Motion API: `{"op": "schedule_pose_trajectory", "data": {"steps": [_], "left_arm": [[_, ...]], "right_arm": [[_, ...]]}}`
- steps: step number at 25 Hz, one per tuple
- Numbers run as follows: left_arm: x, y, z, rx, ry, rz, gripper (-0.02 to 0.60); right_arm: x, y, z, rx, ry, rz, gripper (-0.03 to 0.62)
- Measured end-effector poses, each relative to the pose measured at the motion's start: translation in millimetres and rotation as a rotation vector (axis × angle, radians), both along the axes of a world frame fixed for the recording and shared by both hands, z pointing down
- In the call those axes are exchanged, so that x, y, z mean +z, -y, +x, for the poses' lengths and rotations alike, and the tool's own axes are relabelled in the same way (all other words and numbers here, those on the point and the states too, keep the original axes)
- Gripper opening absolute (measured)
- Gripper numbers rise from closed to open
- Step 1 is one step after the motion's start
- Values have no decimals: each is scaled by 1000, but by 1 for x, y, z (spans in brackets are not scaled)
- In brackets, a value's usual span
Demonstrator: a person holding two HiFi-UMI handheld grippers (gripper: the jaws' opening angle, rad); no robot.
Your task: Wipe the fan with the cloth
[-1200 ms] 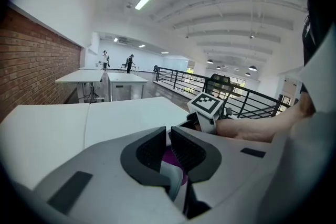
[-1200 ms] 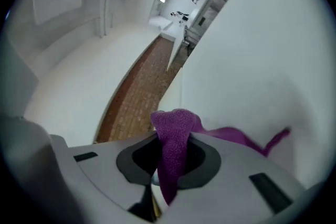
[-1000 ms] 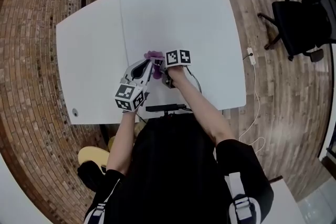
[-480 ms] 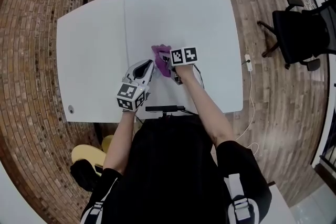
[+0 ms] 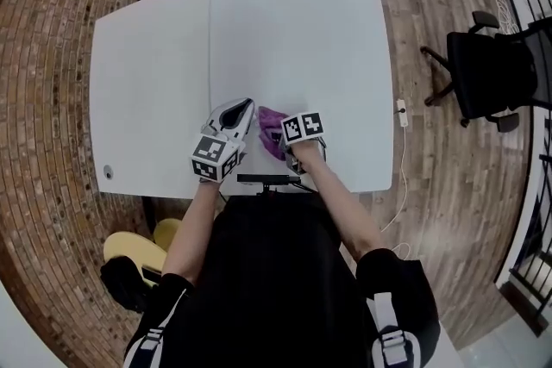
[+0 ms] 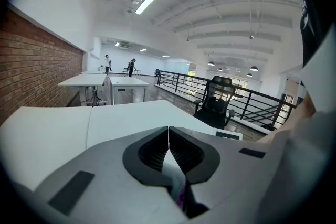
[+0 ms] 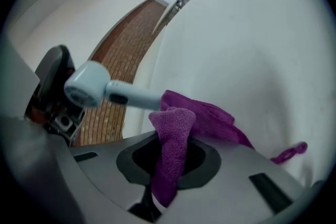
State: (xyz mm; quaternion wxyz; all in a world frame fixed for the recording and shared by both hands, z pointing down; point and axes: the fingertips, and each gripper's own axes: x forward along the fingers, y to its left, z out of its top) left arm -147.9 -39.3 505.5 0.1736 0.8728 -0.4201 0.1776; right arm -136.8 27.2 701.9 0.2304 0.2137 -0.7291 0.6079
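Observation:
A pale blue hand-held fan (image 7: 105,91) hangs above the white table (image 5: 293,39), its round end to the left and its stem running under the purple cloth (image 7: 210,118). My right gripper (image 7: 170,157) is shut on a fold of that cloth (image 5: 272,132) and lays it over the stem. In the head view the right gripper (image 5: 282,140) sits just right of my left gripper (image 5: 248,106). The left gripper (image 6: 168,128) has just closed further. Its tips meet, with a thin pale sliver of the fan pinched behind them. The gripped end is hidden behind the cloth.
A black bar (image 5: 263,179) lies along the table's near edge, right under my hands. A black office chair (image 5: 487,69) stands on the wood floor to the right, with a cable and plug block (image 5: 401,108) beside the table. More tables and a railing show far ahead.
My right gripper has carried the cloth from beyond the left gripper's tip back towards me, to the right of it. The left gripper has stayed in place.

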Motion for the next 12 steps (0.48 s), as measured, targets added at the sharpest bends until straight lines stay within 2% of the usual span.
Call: {"op": "schedule_pose_trajectory", "data": {"steps": [2,3,6,7,9,12], "left_arm": [[-6,1,-9,-28,-101,16,11],[-9,2,-22,-83,-199,14,11],[-4,-1,-83,-380,-560,-71,11],[1,-5,-95,-448,-645,-108,11],[10,-9,-99,-485,-751,-164,11],[16,-2,-85,-476,-903,-250,12]], "right_arm": [[-7,-11,7,-24,5,-3,57],[-17,0,10,7,24,18,57],[-68,56,10,129,146,122,57],[-87,72,7,140,185,156,57],[-113,91,-3,106,215,218,57],[-123,85,-19,-20,166,252,57]]}}
